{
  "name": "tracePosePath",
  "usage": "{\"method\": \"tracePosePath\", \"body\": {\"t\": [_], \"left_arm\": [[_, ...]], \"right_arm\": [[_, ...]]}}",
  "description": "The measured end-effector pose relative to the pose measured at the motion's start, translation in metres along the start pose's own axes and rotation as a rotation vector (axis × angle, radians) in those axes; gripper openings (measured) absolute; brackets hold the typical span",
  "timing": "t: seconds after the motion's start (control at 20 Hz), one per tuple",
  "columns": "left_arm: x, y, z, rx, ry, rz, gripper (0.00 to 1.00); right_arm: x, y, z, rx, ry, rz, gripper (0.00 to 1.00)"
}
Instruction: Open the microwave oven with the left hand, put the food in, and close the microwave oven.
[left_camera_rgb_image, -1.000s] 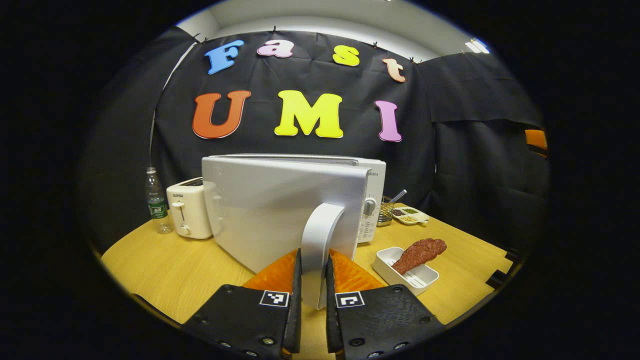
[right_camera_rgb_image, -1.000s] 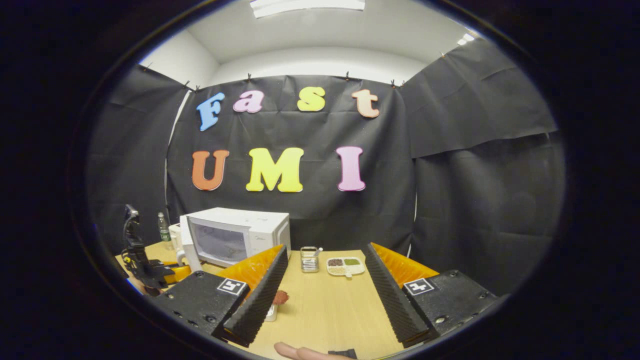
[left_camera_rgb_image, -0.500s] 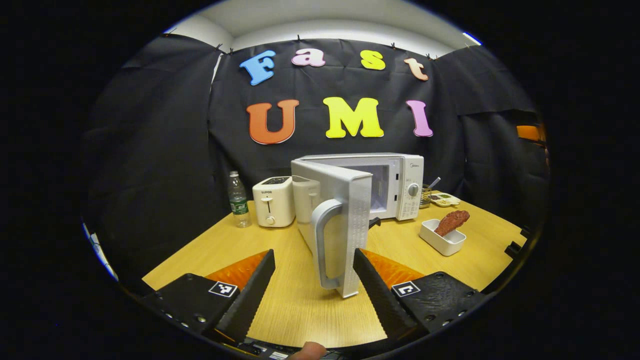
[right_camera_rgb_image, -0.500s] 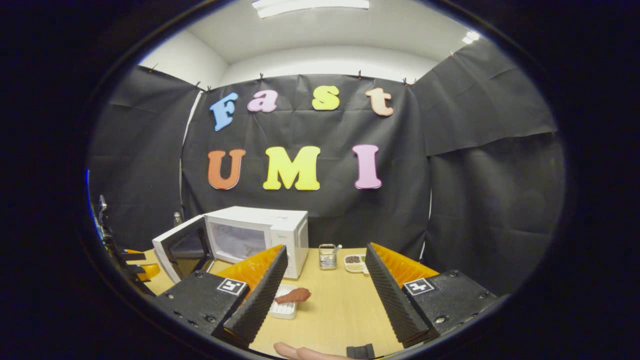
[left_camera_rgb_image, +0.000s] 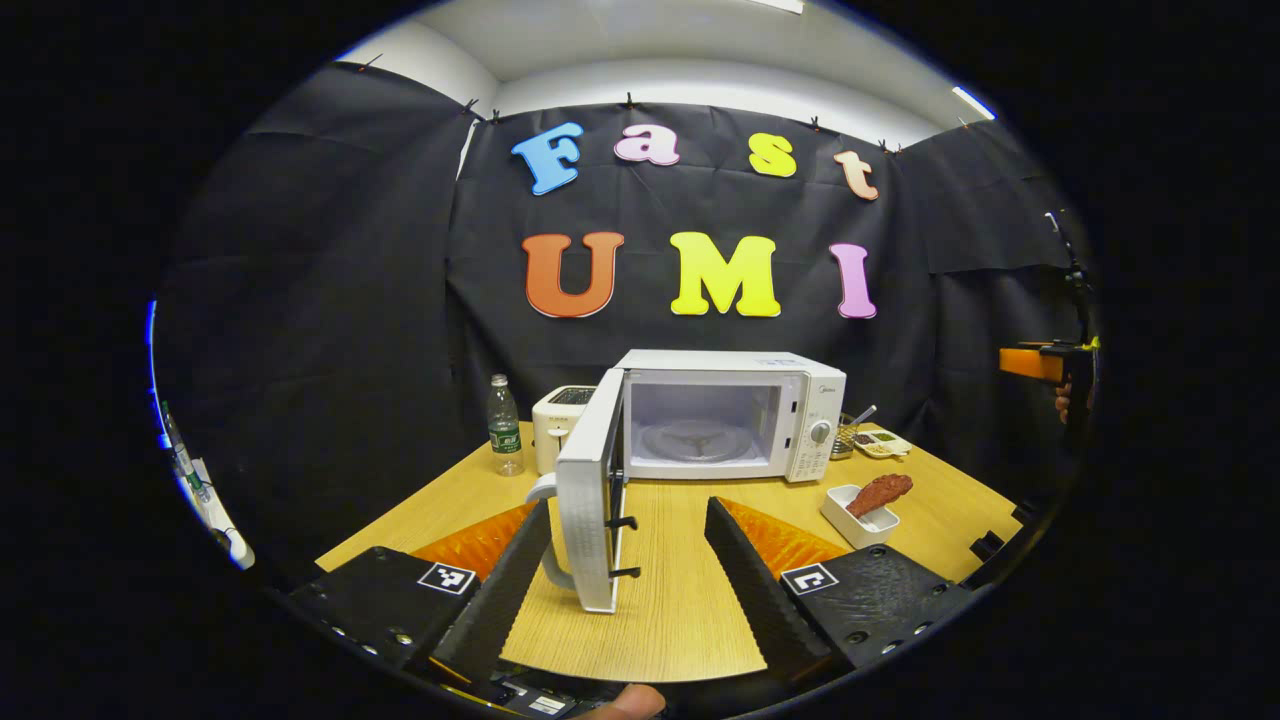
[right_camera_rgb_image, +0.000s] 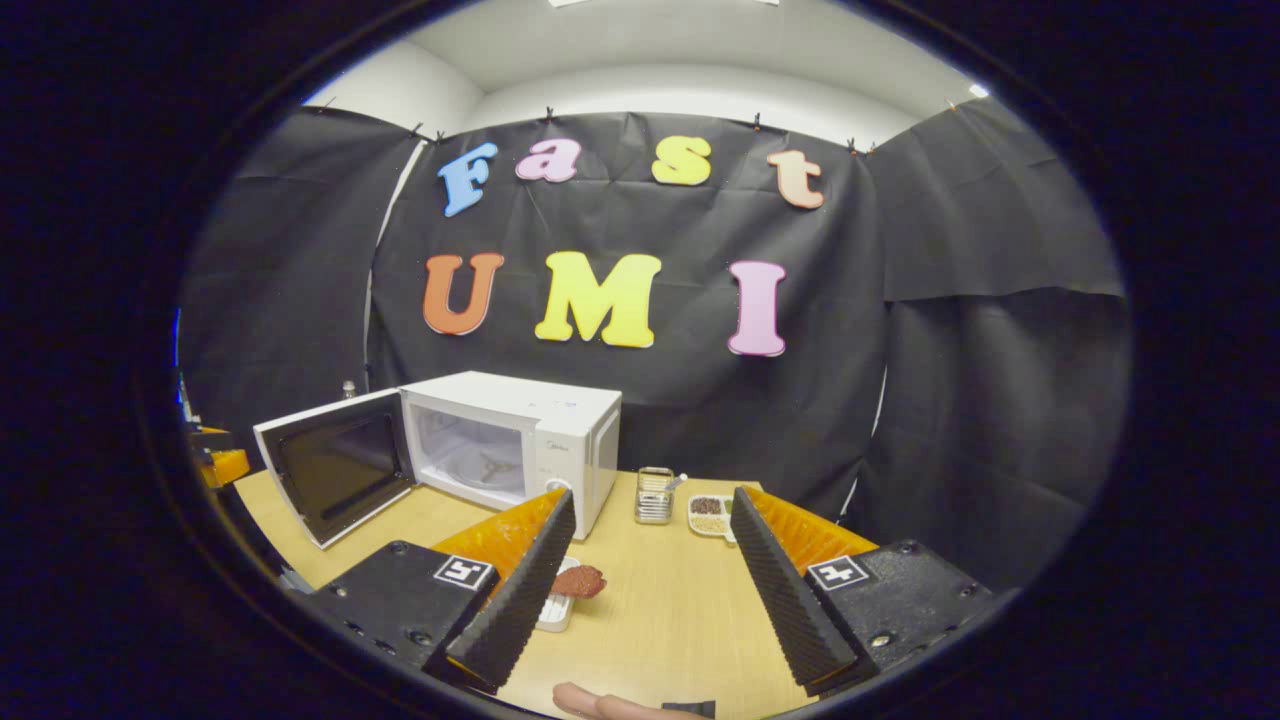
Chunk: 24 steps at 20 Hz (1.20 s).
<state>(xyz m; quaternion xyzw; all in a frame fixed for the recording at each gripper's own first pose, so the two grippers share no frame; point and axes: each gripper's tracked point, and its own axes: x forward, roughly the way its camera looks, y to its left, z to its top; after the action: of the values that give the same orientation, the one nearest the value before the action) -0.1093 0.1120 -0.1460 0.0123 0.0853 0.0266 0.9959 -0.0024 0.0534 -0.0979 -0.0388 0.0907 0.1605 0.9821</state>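
Left gripper (left_camera_rgb_image: 625, 560) is spread wide, nothing held; the microwave door (left_camera_rgb_image: 590, 500) stands edge-on between its fingers at 12 o'clock, swung fully open. The microwave (left_camera_rgb_image: 730, 415) cavity is seen beyond it. Food (left_camera_rgb_image: 878, 492) lies in a white tray (left_camera_rgb_image: 850, 515) at 2 o'clock. Right gripper (right_camera_rgb_image: 650, 570) is also wide, empty; food (right_camera_rgb_image: 578, 580) is seen just beside its left finger (right_camera_rgb_image: 520, 590), microwave (right_camera_rgb_image: 520, 440) at 11 o'clock.

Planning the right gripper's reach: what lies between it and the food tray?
In the right gripper view, bare wooden table lies between the right gripper and the white tray holding the food; its left finger overlaps the tray.
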Motion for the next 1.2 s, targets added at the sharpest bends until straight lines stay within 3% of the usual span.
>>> {"method": "tracePosePath", "body": {"t": [0.05, 0.3, 0.35, 0.4, 0.55, 0.65, 0.7, 0.75, 0.8, 0.85, 0.9, 0.95, 1.0, 1.2], "left_arm": [[0.001, -0.006, 0.009, 0.015, -0.005, -0.003, 0.94], [0.011, -0.027, 0.051, 0.045, -0.05, 0.015, 0.94], [0.014, -0.031, 0.064, 0.053, -0.072, 0.024, 0.95], [0.017, -0.031, 0.073, 0.059, -0.089, 0.037, 0.95], [0.025, -0.046, 0.099, 0.047, -0.147, 0.042, 0.95], [0.029, -0.06, 0.106, 0.044, -0.162, 0.017, 0.95], [0.031, -0.064, 0.11, 0.056, -0.172, 0.011, 0.95], [0.033, -0.067, 0.112, 0.075, -0.18, 0.017, 0.95], [0.037, -0.068, 0.112, 0.092, -0.182, 0.029, 0.95], [0.041, -0.069, 0.11, 0.103, -0.179, 0.039, 0.95], [0.044, -0.074, 0.107, 0.107, -0.172, 0.037, 0.95], [0.047, -0.079, 0.106, 0.104, -0.166, 0.031, 0.95], [0.05, -0.083, 0.103, 0.098, -0.157, 0.02, 0.95], [0.06, -0.078, 0.089, 0.099, -0.114, 0.026, 0.96]], "right_arm": [[0.013, 0.001, -0.006, 0.005, 0.034, 0.013, 1.0], [0.077, 0.008, -0.055, 0.045, 0.24, 0.129, 1.0], [0.087, 0.012, -0.065, 0.074, 0.291, 0.166, 0.94], [0.097, 0.015, -0.075, 0.105, 0.34, 0.202, 0.99], [0.121, 0.025, -0.099, 0.169, 0.462, 0.292, 0.99], [0.137, 0.025, -0.118, 0.201, 0.53, 0.324, 0.95], [0.145, 0.029, -0.129, 0.22, 0.565, 0.351, 0.82], [0.15, 0.035, -0.139, 0.24, 0.6, 0.385, 0.94], [0.153, 0.039, -0.15, 0.265, 0.635, 0.414, 0.92], [0.155, 0.042, -0.16, 0.285, 0.661, 0.438, 0.8], [0.157, 0.048, -0.168, 0.312, 0.687, 0.47, 0.77], [0.156, 0.052, -0.175, 0.331, 0.706, 0.492, 0.87], [0.157, 0.055, -0.18, 0.357, 0.721, 0.513, 0.72], [0.147, 0.075, -0.196, 0.453, 0.803, 0.62, 0.59]]}}
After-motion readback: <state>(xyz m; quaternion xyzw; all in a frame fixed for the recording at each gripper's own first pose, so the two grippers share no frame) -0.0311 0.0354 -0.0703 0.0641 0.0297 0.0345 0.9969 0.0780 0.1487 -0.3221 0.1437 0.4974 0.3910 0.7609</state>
